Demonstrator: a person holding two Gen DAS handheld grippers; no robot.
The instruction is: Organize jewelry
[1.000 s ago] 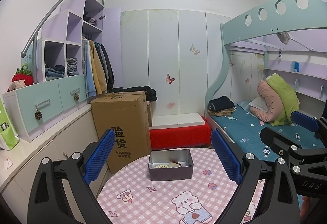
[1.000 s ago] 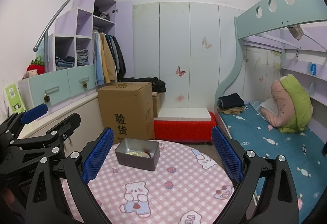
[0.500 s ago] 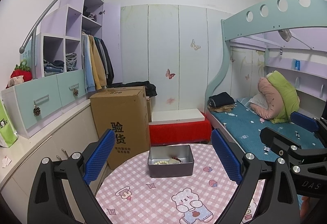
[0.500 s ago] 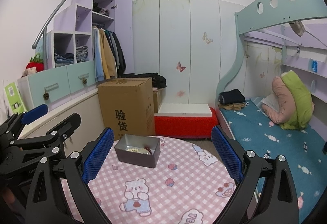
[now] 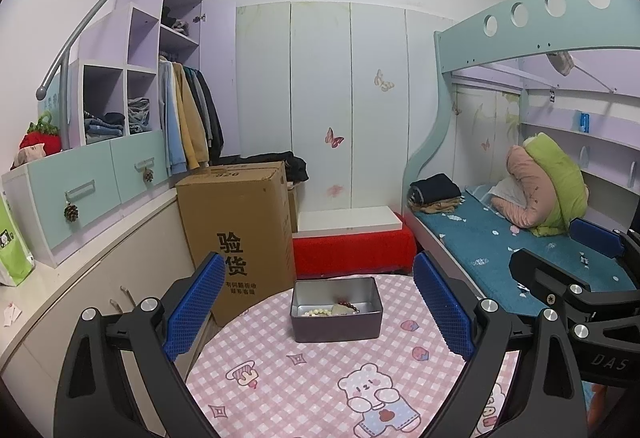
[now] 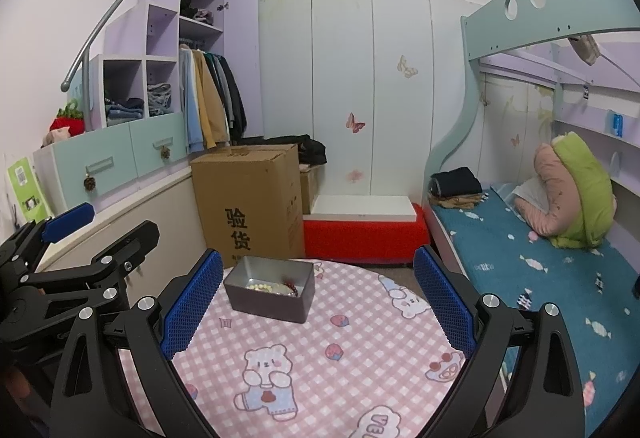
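A grey metal tin (image 5: 335,310) stands on the far part of a round table with a pink checked cloth (image 5: 320,386). It holds a white bead string (image 5: 318,313) and a dark red bead bracelet (image 5: 350,306). My left gripper (image 5: 320,312) is open and empty, held above the table short of the tin. My right gripper (image 6: 316,306) is open and empty, to the right of the tin (image 6: 269,293), whose beads (image 6: 264,286) show. Each gripper shows in the other's view, the right one (image 5: 576,278) and the left one (image 6: 72,238).
A tall cardboard box (image 5: 236,230) stands just behind the table on the left. A red bench with a white board (image 5: 352,238) is behind it. A bunk bed (image 5: 520,246) runs along the right, a counter with drawers (image 5: 80,198) along the left.
Both grippers have tilted down and come a little closer to the table; the tin sits higher in both views. Both stay open and empty.
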